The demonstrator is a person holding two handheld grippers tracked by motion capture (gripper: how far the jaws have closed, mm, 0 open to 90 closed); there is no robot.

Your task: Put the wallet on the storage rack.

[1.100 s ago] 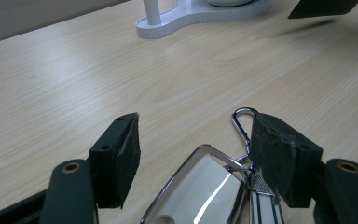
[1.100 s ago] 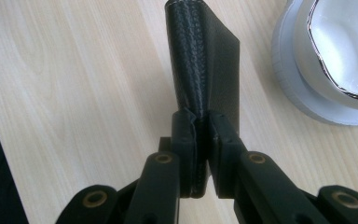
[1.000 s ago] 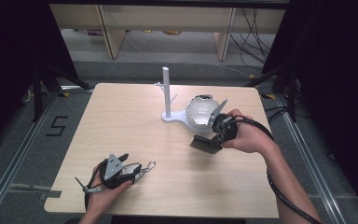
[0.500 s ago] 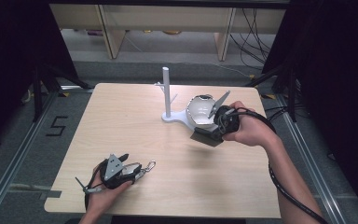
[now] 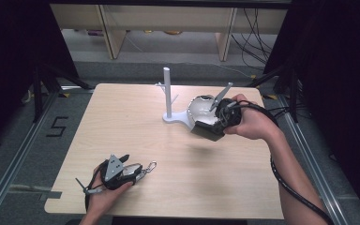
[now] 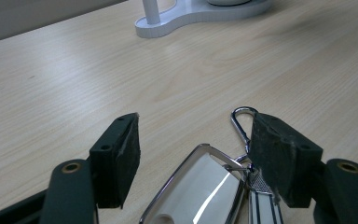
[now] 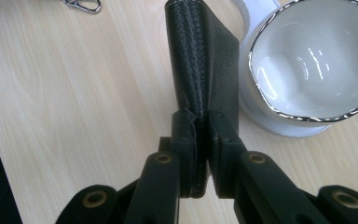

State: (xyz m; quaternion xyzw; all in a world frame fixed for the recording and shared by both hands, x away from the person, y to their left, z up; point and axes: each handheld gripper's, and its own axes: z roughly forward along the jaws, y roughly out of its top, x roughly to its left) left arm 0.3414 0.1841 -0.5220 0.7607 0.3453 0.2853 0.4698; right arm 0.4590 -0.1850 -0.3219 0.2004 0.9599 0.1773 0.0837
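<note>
High view: the wallet (image 5: pixel 207 131), pinched in the right gripper (image 5: pixel 214 124), has been lifted off the counter (image 5: pixel 122 122) beside the dish (image 5: pixel 201 108); the left gripper (image 6: pixel 193 158) rests spread around the keyring (image 6: pixel 200 186).

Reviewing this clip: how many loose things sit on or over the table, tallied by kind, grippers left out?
White stand with bowl: 1
Black wallet: 1
Key fob with clip: 1
Total: 3

light: even overhead, table (image 5: pixel 136 136) bright | surroundings dark | glare: bowl (image 7: pixel 307 60) rim | near jaws soft
</note>
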